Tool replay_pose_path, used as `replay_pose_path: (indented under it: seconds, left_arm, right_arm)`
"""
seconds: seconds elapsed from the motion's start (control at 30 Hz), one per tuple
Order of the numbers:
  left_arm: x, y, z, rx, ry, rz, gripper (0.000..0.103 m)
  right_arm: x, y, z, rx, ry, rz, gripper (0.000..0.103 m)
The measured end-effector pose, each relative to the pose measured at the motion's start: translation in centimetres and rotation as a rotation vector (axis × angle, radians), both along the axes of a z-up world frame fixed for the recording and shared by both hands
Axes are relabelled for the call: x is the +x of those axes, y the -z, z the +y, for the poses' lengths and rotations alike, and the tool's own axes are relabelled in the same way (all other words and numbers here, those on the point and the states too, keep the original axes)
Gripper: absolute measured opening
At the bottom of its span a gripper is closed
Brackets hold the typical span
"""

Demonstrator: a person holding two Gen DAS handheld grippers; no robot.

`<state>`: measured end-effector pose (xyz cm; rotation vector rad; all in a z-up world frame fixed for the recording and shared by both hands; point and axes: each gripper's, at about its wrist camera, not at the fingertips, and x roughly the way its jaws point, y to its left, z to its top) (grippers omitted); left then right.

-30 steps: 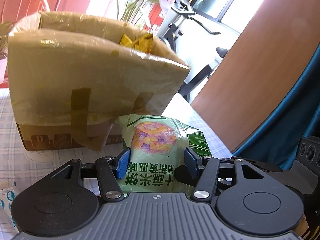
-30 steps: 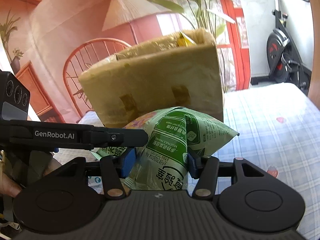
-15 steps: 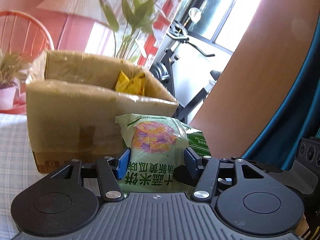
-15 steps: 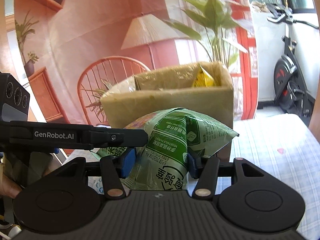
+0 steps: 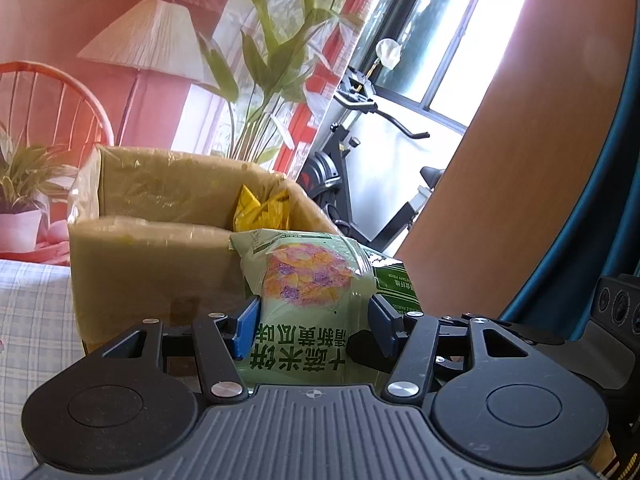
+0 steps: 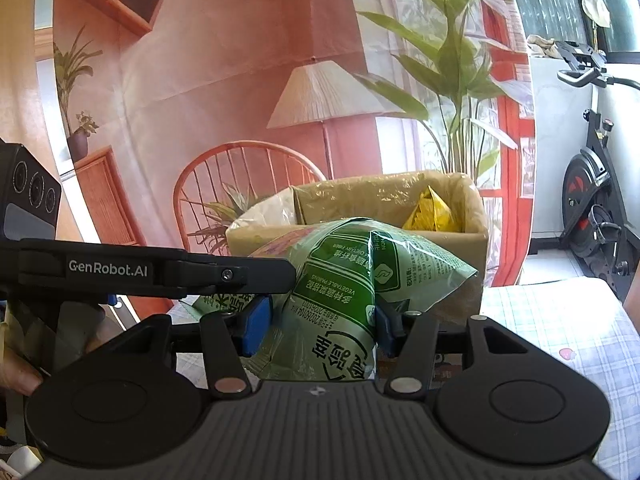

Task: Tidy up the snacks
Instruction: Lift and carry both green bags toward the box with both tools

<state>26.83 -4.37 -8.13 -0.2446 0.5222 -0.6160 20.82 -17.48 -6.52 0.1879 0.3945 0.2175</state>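
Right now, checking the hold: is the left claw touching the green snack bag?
Touching. The left wrist view shows the left claw with both blue pads pressed into the green snack bag.

Two tongs were in use, the left tongs (image 5: 314,322) and the right tongs (image 6: 318,324), and both were clamped on one green snack bag (image 5: 308,300), the only green bag in sight. One cardboard box (image 5: 152,264) stood on the checked bench (image 5: 32,312), toward its far edge. At least one yellow snack packet (image 5: 260,210) showed inside the box; whether it was one packet or two could not be told. Behind stood one exercise bike (image 6: 592,208), while the printed backdrop showed one lamp (image 6: 324,96) and one chair (image 6: 240,184).
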Motion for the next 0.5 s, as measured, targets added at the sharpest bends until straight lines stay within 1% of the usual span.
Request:
replay_pose_path:
  seconds: [0.33,0.5]
  left_arm:
    - [-0.5,-2.1,0.0,-0.005,-0.015,-0.067,0.060]
    - [1.2,-3.7,0.2,-0.007,-0.036,-0.084,0.060]
  right_arm:
    - [-0.6,-1.9,0.1,-0.004,-0.015,-0.062,0.055]
    - [0.9,-3.4,-0.1,-0.014,-0.043,-0.088,0.055]
